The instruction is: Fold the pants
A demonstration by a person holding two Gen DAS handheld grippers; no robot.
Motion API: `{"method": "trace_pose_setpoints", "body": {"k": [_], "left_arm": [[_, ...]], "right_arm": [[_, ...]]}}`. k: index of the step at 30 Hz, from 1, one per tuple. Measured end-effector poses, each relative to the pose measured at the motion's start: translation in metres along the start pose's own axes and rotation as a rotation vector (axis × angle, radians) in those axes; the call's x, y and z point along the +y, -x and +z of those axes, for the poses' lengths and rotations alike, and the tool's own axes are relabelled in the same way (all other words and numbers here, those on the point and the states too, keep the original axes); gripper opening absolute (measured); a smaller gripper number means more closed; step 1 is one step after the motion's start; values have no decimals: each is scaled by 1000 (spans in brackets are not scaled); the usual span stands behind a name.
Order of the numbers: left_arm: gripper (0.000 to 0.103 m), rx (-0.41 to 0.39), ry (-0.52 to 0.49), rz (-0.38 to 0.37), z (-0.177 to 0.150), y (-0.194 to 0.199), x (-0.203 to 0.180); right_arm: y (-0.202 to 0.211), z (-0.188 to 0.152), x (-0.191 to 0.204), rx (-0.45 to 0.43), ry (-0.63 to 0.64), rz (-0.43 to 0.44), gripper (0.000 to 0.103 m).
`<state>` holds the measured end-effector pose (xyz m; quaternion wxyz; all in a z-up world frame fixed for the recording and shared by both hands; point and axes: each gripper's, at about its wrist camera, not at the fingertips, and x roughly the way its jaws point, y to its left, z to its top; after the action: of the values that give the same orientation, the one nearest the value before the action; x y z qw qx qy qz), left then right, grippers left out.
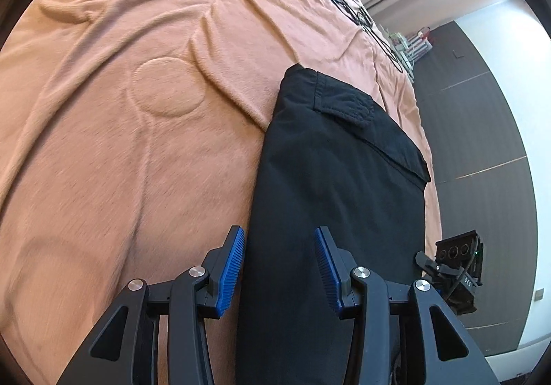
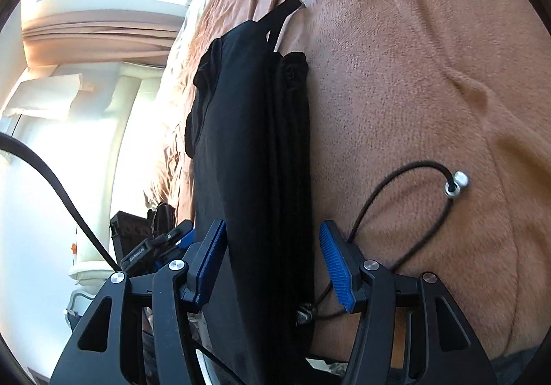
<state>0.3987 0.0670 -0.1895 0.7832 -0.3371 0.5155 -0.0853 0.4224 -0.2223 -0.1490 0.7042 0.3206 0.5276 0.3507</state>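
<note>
both wrist views look down – close – along their tongs (sharing black pants (image 1: 330, 178), blanket (image 1: 137, 109)).

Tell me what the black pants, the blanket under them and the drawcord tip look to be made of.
Black pants: matte woven cloth, probably cotton or a blend; stitched pocket flap, soft creases.
Orange blanket: plush fleece; fuzzy nap with embossed lines.
Drawcord tip: shiny silver, likely metal; bright highlights.

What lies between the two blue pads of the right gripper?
In the right wrist view, the folded black pants run between the open pads of the right gripper, without being pinched. A drawstring cord loops just outside one pad.
</note>
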Motion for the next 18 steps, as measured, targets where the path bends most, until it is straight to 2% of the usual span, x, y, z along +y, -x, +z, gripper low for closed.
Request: {"method": "trace_pose_setpoints", "body": {"k": [16, 18], "left_arm": [[45, 41, -7, -88, 37, -35, 1], [45, 46, 0, -102, 40, -39, 1]], "right_arm": [[-20, 15, 1, 31, 12, 37, 54], [-20, 14, -1, 30, 18, 32, 50]]}}
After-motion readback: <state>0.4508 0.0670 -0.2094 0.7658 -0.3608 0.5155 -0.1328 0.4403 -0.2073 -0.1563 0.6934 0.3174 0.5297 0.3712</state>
